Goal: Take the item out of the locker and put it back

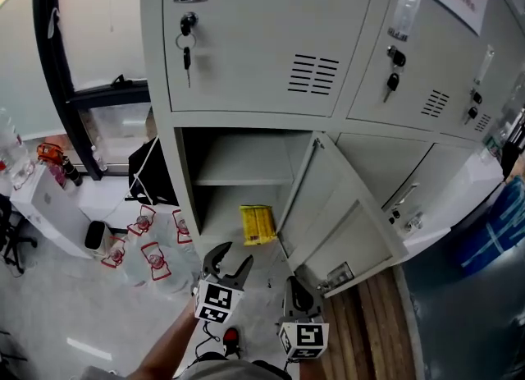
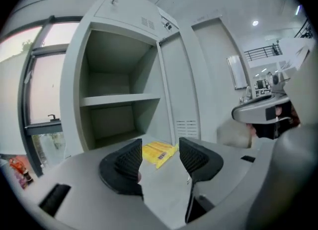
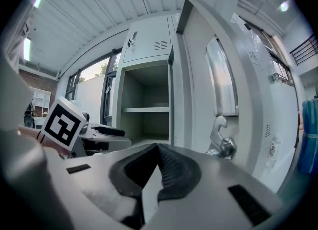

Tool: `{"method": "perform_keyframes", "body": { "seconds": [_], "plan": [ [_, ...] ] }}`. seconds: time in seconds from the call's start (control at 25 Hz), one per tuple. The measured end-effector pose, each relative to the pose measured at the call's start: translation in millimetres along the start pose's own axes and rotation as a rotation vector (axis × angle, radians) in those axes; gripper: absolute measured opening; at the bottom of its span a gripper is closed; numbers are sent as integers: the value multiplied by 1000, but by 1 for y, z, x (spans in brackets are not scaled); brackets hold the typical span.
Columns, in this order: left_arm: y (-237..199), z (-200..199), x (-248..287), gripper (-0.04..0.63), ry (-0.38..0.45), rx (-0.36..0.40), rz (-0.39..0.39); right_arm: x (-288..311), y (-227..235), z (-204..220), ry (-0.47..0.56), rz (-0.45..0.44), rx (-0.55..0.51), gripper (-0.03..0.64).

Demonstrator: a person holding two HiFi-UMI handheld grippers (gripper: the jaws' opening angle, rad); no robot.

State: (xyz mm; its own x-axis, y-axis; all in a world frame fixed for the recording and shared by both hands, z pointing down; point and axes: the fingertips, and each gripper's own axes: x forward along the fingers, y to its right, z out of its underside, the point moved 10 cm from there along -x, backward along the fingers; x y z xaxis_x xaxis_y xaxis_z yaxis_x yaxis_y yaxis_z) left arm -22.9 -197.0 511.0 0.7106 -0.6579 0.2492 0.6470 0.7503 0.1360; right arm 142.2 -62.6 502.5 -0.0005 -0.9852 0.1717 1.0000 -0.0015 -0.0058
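At the bottom middle of the head view, the left gripper and the right gripper sit side by side, each with its marker cube toward the camera, and a forearm comes up from the lower edge behind the left one. The left gripper has its jaws standing apart with nothing pressed between them; in its own view the yellow packet shows through the gap, farther off. The right gripper has its jaws drawn together and empty, tips meeting. Just beyond the left gripper, in the centre of the head view, the yellow packet lies on the floor of the open locker, under the shelf and close to the front edge, toward the side where the door hangs. The door stands swung out to the right; the right gripper view shows its inner face and a metal latch at lower right. To the left of the locker, clear bottles with red labels stand on the ground. Above the open compartment, at the top of the frame, a closed locker has keys hanging from its lock.
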Motion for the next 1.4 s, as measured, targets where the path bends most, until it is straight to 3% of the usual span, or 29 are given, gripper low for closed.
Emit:
{"method": "perform_keyframes", "body": {
  "seconds": [0.2, 0.64, 1.08, 1.4],
  "plan": [
    [13, -12, -45, 216, 42, -80, -78, -11, -4, -5, 25, -75, -20, 17],
    [64, -10, -132, 121, 53, -115, -232, -55, -14, -4, 68, -204, -44, 17],
    [117, 4, -192, 52, 45, -156, -312, -95, -27, 5, 91, -286, -52, 17],
    [128, 6, -209, 24, 48, -146, -334, -106, -31, 7, 101, -297, -52, 17]
  ]
}}
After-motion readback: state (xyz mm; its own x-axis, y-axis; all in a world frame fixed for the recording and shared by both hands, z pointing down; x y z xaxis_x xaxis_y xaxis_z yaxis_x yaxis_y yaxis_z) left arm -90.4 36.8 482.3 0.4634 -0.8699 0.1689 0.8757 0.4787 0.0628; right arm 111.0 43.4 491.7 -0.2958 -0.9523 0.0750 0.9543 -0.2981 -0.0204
